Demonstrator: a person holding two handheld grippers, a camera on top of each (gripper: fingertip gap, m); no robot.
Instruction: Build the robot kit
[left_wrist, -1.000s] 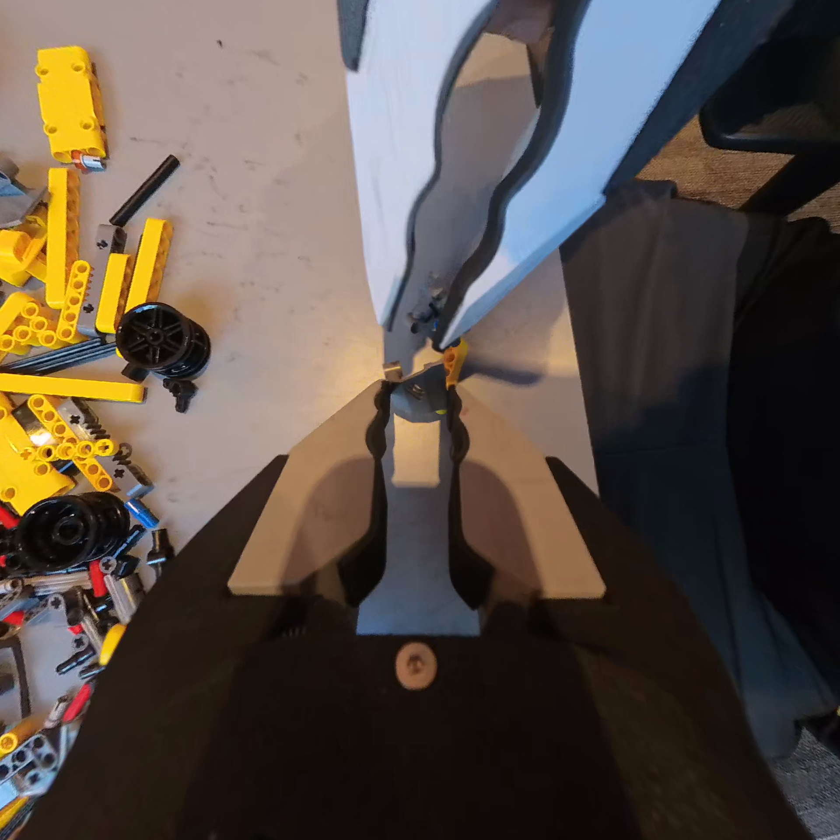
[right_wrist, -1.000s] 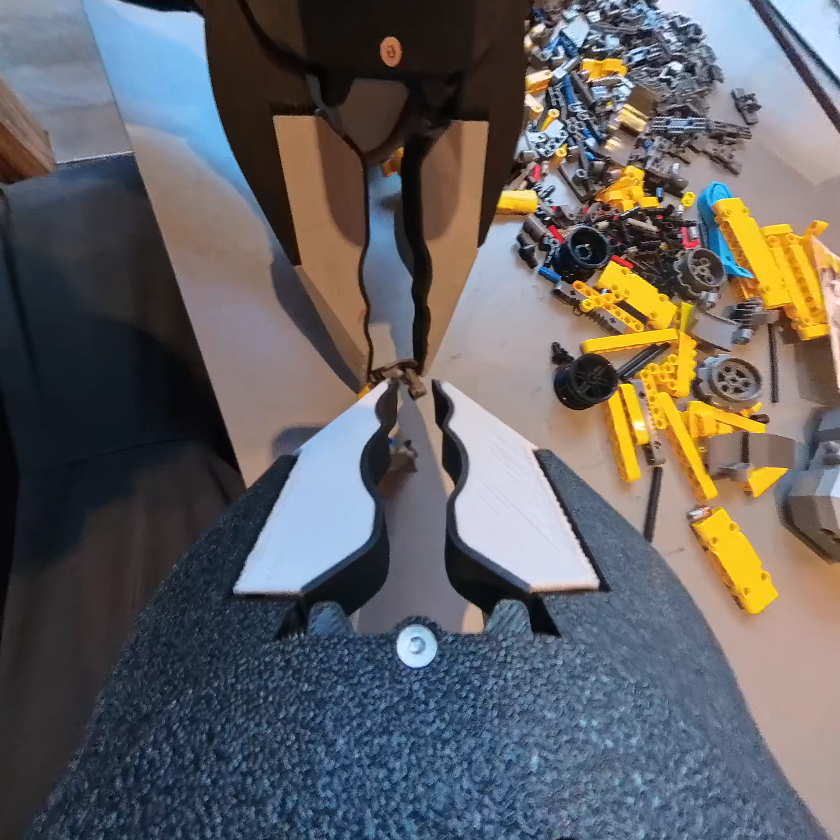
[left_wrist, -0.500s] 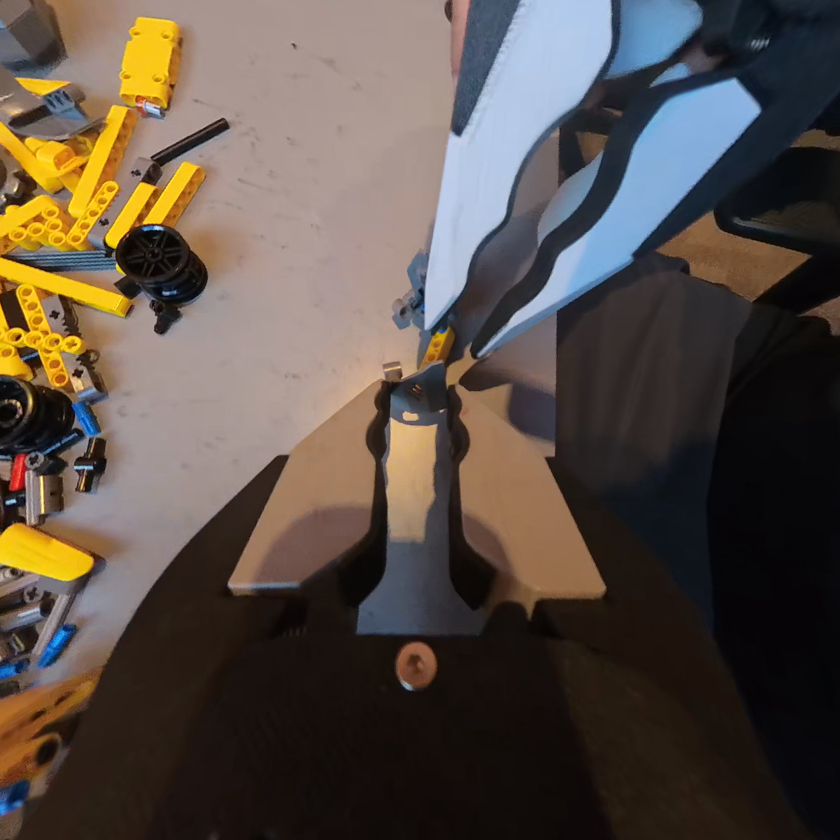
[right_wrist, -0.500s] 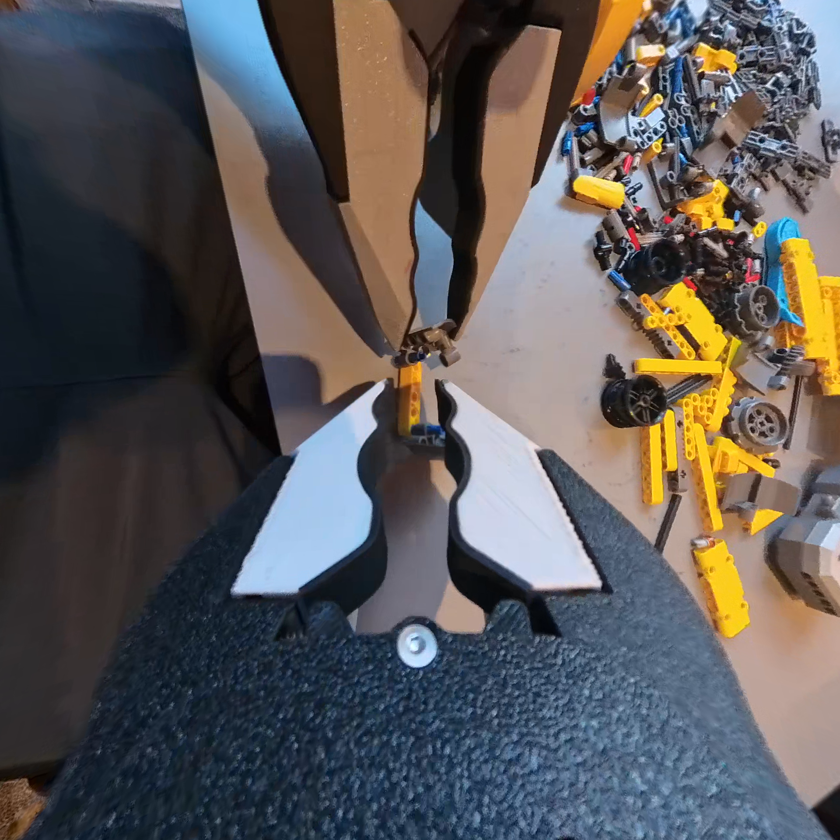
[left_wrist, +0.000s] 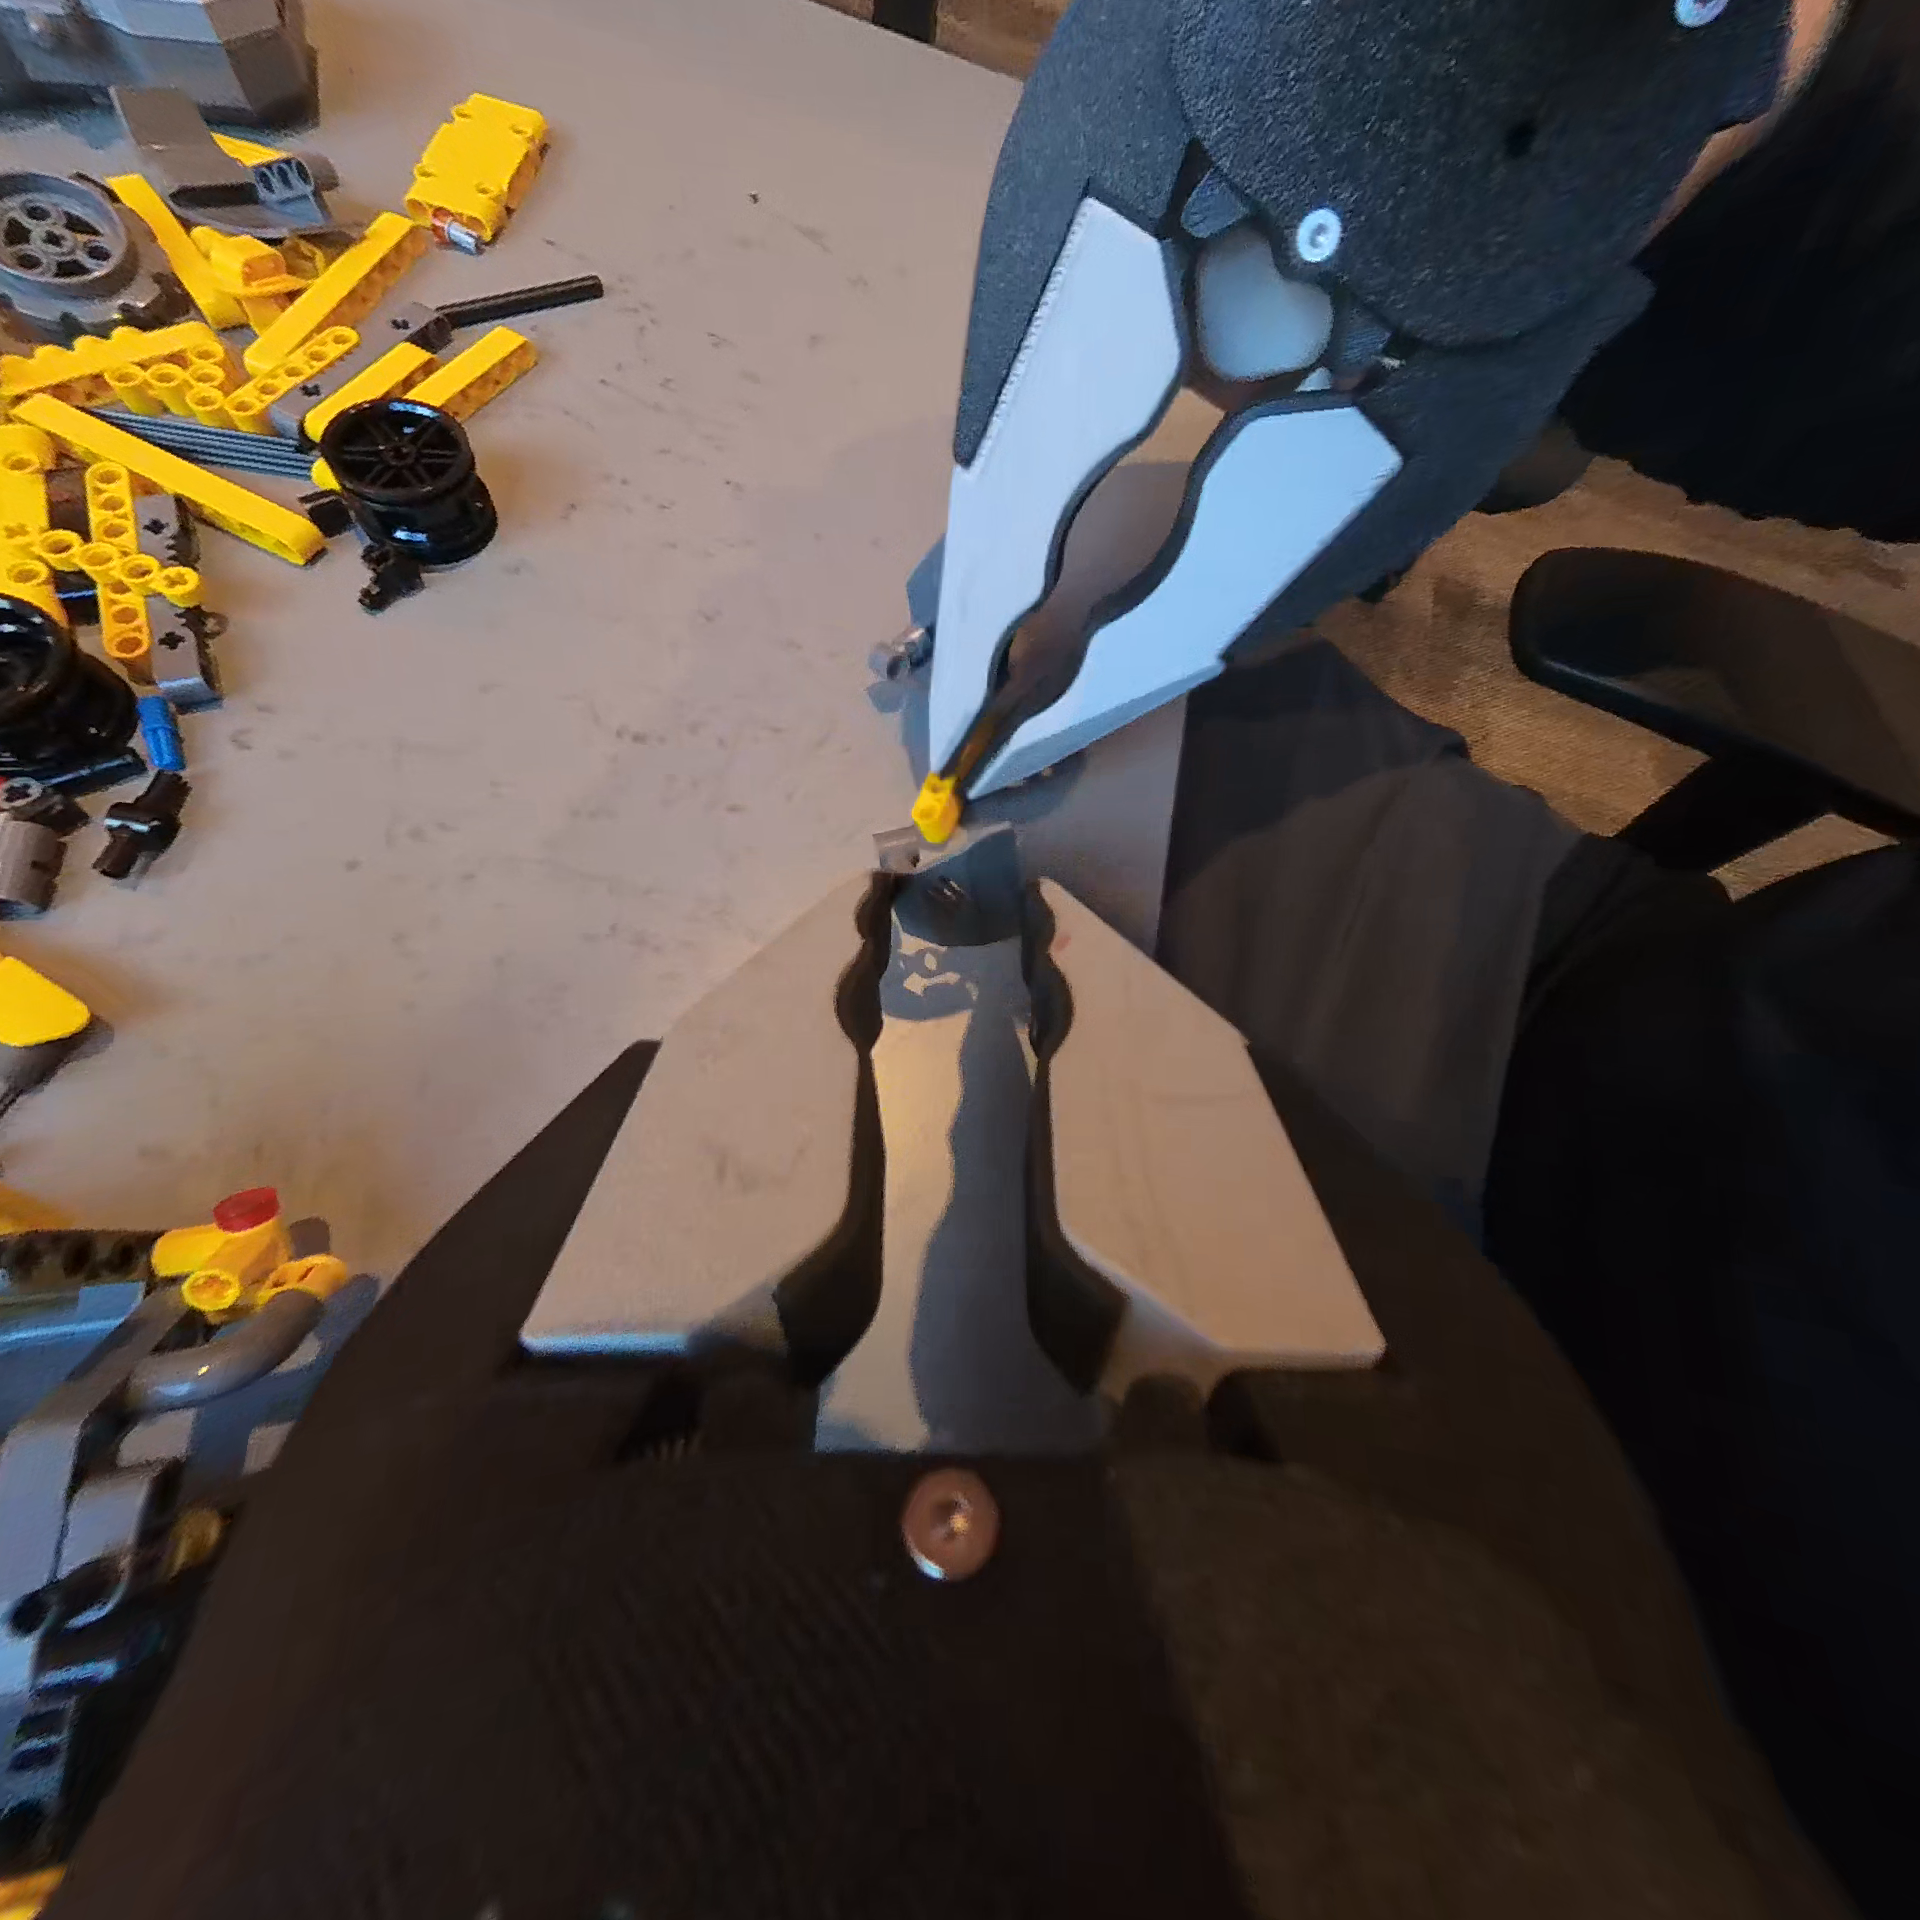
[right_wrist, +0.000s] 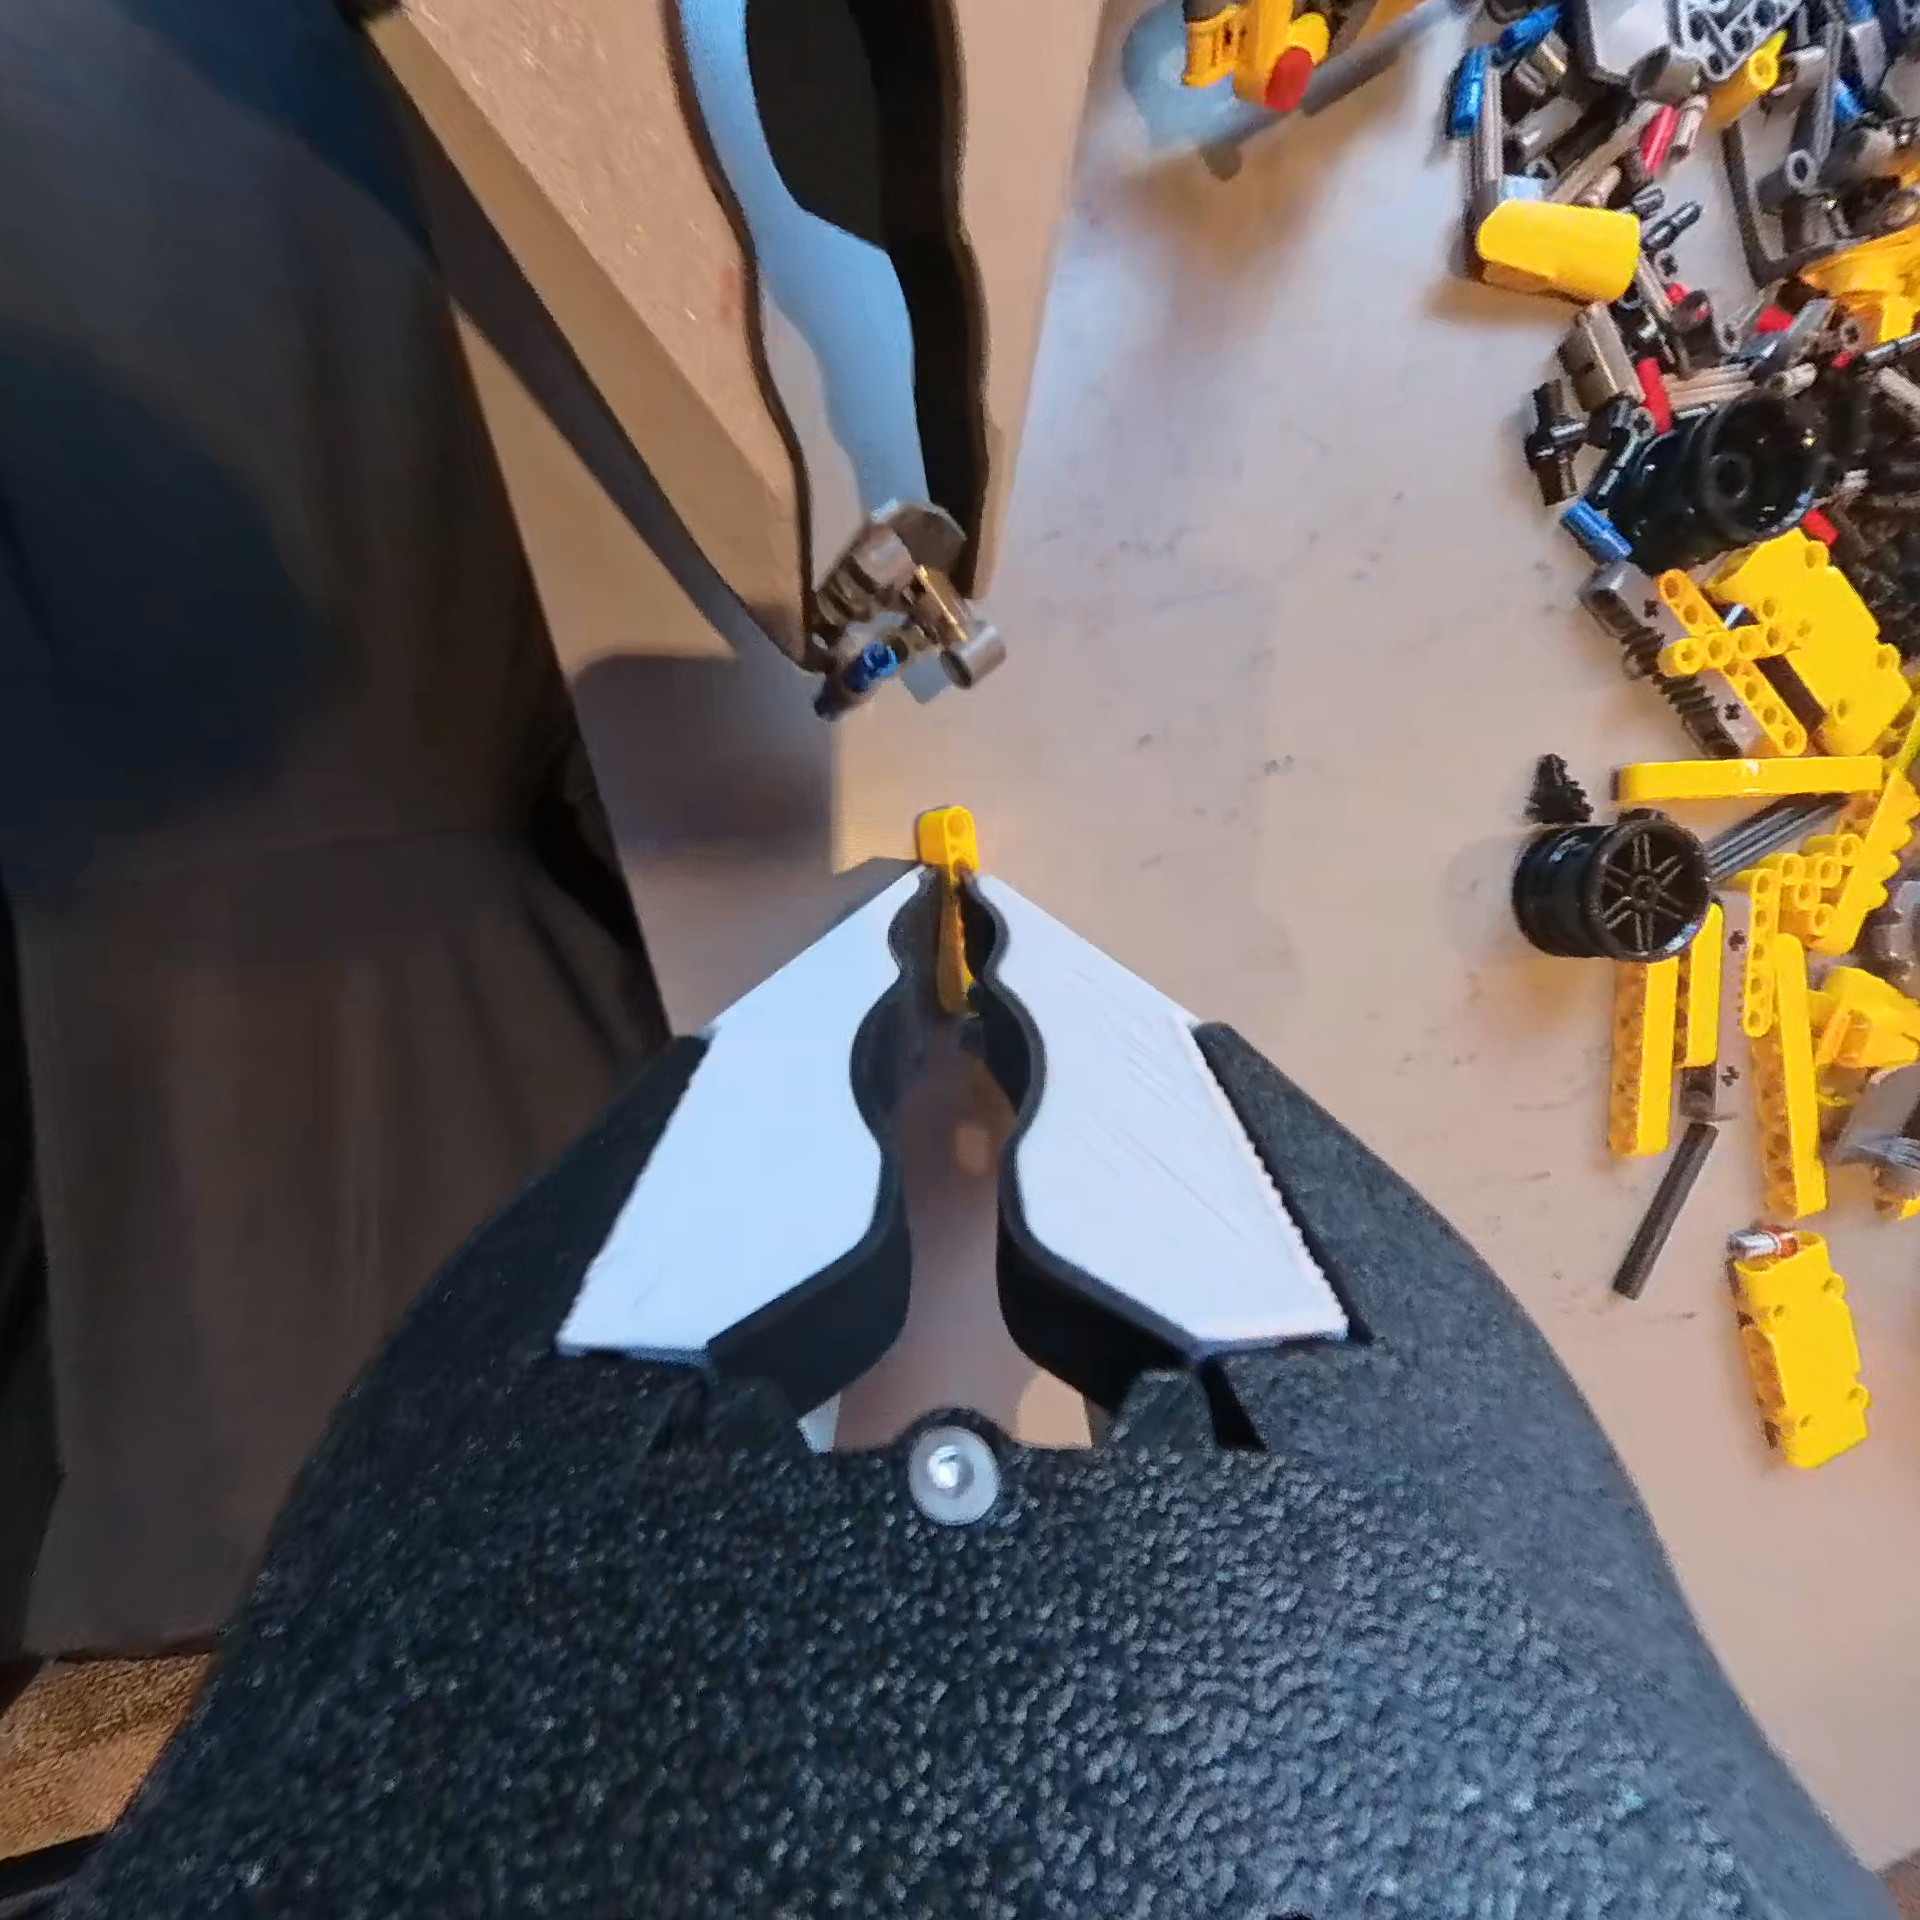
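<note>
A pale tabletop fills most of both views, its near edge running beside a person's dark clothing, with a black chair arm beyond it in the left wrist view. A wide scatter of building pieces, mostly yellow beams with grey and black parts, covers the tabletop well away from the two grippers; among them lie a black spoked wheel, a black axle rod and a boxy yellow block. The right gripper has its fingers closed almost together on a small yellow beam, which stands lengthwise between the tips with its holed end poking out past them. The left gripper has its fingers drawn in to a narrow gap around a small grey assembly, gripped at the very tips; a blue pin and a short grey cylinder stick out of that assembly in the right wrist view. The two held pieces sit near each other above the tabletop close to its edge, tip facing tip; in the right wrist view they are apart, while in the left wrist view the yellow beam's end lies just beside the grey assembly.
</note>
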